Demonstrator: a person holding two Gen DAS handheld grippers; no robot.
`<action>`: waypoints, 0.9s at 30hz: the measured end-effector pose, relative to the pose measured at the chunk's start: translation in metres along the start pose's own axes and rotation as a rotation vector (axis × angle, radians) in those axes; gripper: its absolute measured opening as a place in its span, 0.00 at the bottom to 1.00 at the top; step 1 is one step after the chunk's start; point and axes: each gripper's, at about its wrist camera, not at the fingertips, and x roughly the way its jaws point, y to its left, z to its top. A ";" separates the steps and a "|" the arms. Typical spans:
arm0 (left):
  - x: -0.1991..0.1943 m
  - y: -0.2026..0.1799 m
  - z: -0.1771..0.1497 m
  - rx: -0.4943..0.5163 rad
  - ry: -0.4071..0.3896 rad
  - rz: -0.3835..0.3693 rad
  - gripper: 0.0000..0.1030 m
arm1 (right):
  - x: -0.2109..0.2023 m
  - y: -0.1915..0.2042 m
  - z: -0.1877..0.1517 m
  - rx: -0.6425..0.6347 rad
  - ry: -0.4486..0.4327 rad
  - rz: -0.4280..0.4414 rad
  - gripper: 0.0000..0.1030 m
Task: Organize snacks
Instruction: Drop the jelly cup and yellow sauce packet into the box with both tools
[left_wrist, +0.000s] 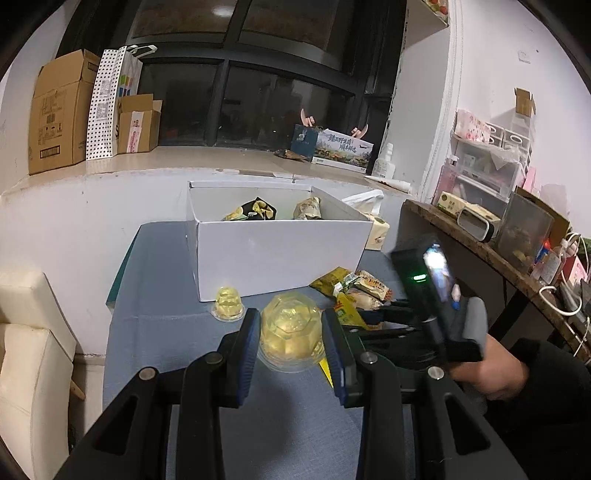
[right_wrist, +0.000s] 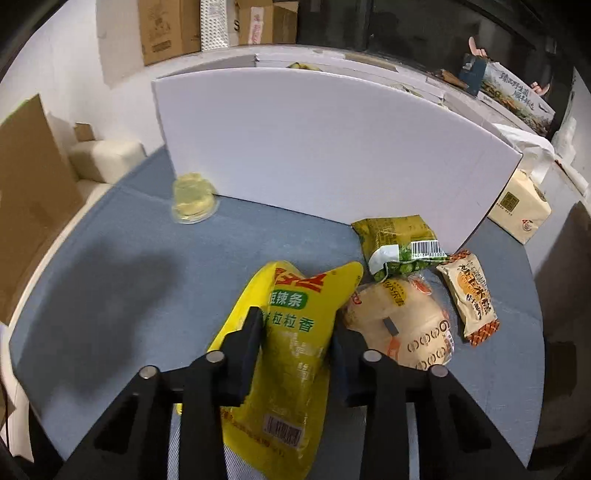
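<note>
Left claw (left_wrist: 290, 334) is clamped on the jelly cup (left_wrist: 290, 328); the white box (left_wrist: 280, 251) stands directly ahead. Right claw (right_wrist: 297, 338) is clamped across the yellow packet (right_wrist: 284, 350), whose long axis runs along the fingers; box ahead.

yellow snack pouch (right_wrist: 291, 354) beside white box (right_wrist: 332, 147)

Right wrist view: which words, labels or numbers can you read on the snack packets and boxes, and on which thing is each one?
"短辣条" and "粒粒香": yellow bag, between the fingers of the right hand-held gripper.
Barcode digits: green packet, too small to read.
Orange packet: large characters, blurred.
Round pastry: label too blurred.
Printed box on the sill: large characters, not clear.
Tissue pack: small stamp, unreadable.
</note>
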 end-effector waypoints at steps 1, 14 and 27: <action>-0.001 0.000 0.000 -0.002 -0.004 0.000 0.37 | -0.009 -0.005 -0.003 0.035 -0.024 0.049 0.29; 0.047 -0.002 0.094 0.033 -0.071 -0.064 0.37 | -0.120 -0.070 0.050 0.180 -0.324 0.194 0.28; 0.170 0.050 0.185 -0.014 0.041 0.036 0.37 | -0.035 -0.118 0.201 0.200 -0.219 0.109 0.27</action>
